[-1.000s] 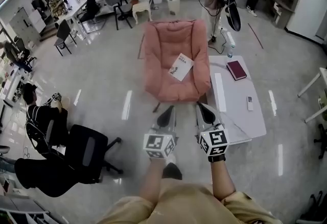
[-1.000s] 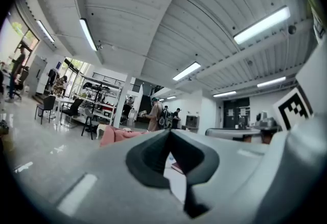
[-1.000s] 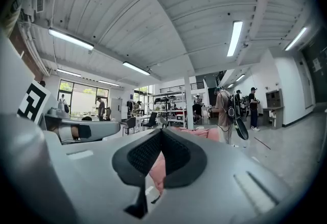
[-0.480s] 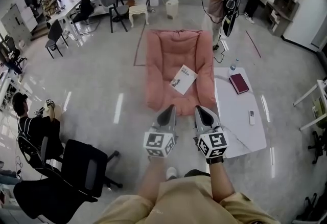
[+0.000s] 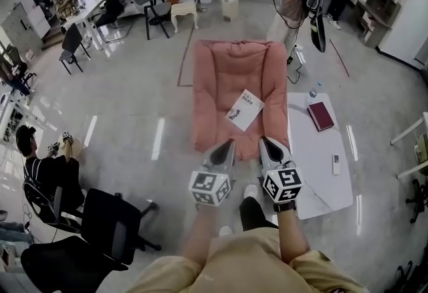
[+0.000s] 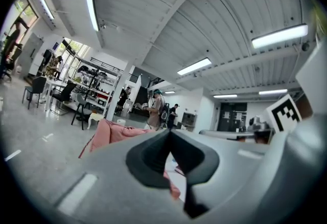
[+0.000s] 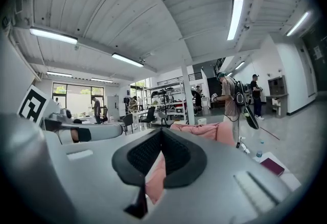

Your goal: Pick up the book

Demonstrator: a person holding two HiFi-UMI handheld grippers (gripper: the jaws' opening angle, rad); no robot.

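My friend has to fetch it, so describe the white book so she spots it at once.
Look for the big pink chair in the middle of the open floor, beside a low white table. The white book lies flat and askew on its seat cushion, pale with a small dark figure on the cover; the dark red book lies on the table instead.

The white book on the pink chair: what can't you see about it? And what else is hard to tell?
- White book: head view, cover words too small; both gripper views, hidden behind the shut jaws.
- Red book on the table: head view, title too small.
- Small white thing on the table: head view, too small to name.
- Chair front edge: head view, partly covered by the left gripper and right gripper.
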